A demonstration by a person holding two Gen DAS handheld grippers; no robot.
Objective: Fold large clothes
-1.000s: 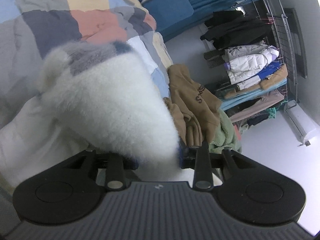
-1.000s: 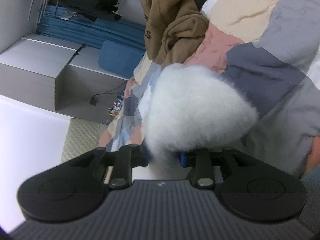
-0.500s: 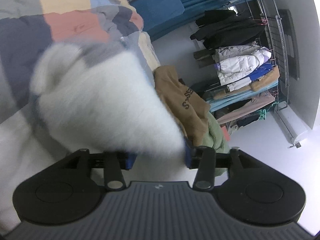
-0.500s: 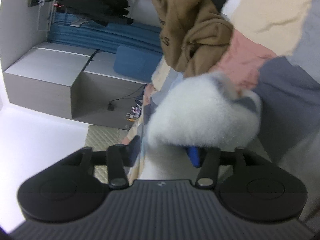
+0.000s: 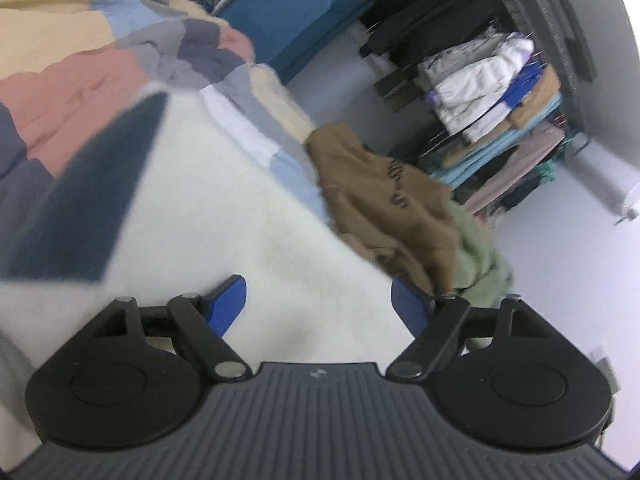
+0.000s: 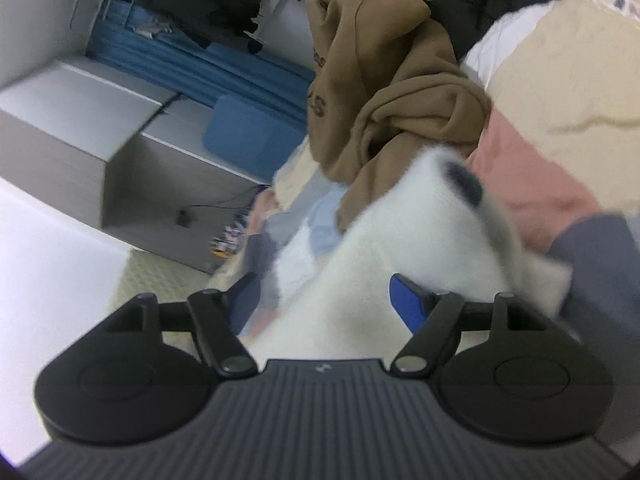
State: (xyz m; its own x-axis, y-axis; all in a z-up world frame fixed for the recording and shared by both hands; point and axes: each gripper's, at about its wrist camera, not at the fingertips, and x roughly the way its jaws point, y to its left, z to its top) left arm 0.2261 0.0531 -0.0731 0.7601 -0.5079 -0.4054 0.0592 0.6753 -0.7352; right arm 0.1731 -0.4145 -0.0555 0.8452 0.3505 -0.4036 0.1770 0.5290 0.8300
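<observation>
Wrist views close over bed [image 5: 92,80]

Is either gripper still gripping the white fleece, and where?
No. Both the left gripper and right gripper are opening; the white fleece garment lies between the spread fingers, released.

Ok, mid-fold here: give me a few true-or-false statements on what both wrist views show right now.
1. The white fleece garment lies on a patchwork quilt. True.
2. The left gripper is clamped tight on the fleece. False: its jaws are opening, blue pads apart, fleece lying between them.
3. A brown hoodie sits crumpled beyond the fleece. True.
4. The right gripper points at an empty floor. False: fleece lies between its opening jaws.
5. The clothes rack is bare. False: it is full of garments.
</observation>
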